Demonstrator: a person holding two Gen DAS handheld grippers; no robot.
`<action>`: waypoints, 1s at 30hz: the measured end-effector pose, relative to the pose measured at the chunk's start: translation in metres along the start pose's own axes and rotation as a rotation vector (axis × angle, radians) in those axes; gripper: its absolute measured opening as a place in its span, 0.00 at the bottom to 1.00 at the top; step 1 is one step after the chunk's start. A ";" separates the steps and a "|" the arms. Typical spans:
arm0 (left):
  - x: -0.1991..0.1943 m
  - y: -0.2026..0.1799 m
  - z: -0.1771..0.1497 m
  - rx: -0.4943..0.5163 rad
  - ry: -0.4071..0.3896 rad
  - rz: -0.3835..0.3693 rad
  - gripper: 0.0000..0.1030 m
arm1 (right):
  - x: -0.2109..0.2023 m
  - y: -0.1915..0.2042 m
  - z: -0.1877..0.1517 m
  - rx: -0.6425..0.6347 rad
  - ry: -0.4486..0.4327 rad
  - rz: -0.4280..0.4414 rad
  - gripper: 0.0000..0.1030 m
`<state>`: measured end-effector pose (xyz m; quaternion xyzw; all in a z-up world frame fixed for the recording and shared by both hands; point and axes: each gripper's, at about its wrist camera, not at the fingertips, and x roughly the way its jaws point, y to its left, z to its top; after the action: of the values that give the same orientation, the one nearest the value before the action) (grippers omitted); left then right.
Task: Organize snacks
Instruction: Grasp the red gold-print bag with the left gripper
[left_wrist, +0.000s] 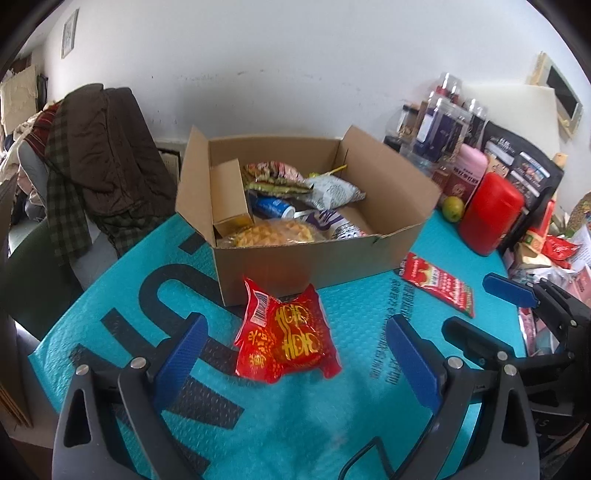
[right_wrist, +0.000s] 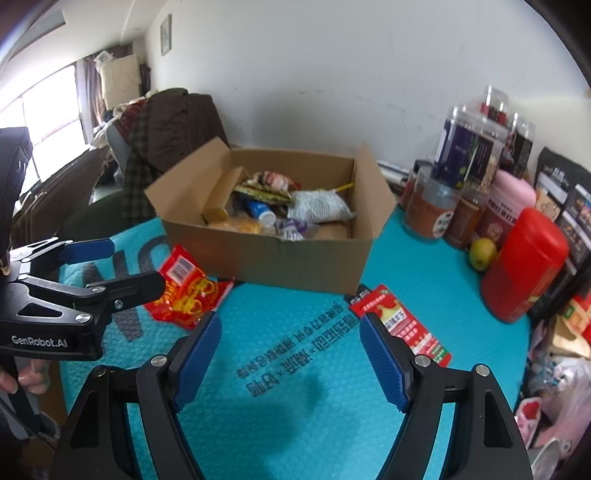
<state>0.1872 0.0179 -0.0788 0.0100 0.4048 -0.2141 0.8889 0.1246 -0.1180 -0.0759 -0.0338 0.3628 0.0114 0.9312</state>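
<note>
Turquoise bubble-textured matting covers the tabletop (right_wrist: 424, 258), with a white wall behind and a chair heaped with a dark coat (left_wrist: 107, 155) off to the left of the cardboard box (left_wrist: 295, 258). That box stands open near the middle, its flaps up, already holding several snacks: a white bag, a blue can, a yellow-orange packet and a small tan carton, all jumbled together.

Just in front of the box, nearly touching its front wall, lies a red snack bag (left_wrist: 286, 339) with gold lettering and a barcode. The left tongs (left_wrist: 295, 358) are spread wide, one blue pad on each side of this bag, not gripping it. To the box's front right a flat red packet (right_wrist: 400, 325) lies on the mat, apart from the wall. The right tongs (right_wrist: 291, 363) are also spread, and their right finger covers the packet's near edge in the right wrist view; whether it touches is hard to judge.

Right of the box crowd a red canister (right_wrist: 524, 262), a green fruit (right_wrist: 482, 253), clear jars (right_wrist: 469, 151) and dark pouches, with more wrappers beyond.
</note>
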 end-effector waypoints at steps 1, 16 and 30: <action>0.007 0.001 0.001 0.000 0.012 0.004 0.96 | 0.004 -0.002 0.000 0.000 0.007 0.001 0.76; 0.074 0.011 -0.002 -0.020 0.187 -0.022 0.96 | 0.045 -0.016 0.001 0.016 0.083 -0.009 0.76; 0.089 -0.010 -0.017 0.015 0.184 -0.027 0.48 | 0.049 -0.049 -0.004 0.049 0.090 -0.082 0.76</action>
<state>0.2224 -0.0211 -0.1533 0.0307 0.4833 -0.2274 0.8449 0.1603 -0.1671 -0.1095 -0.0263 0.4028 -0.0371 0.9141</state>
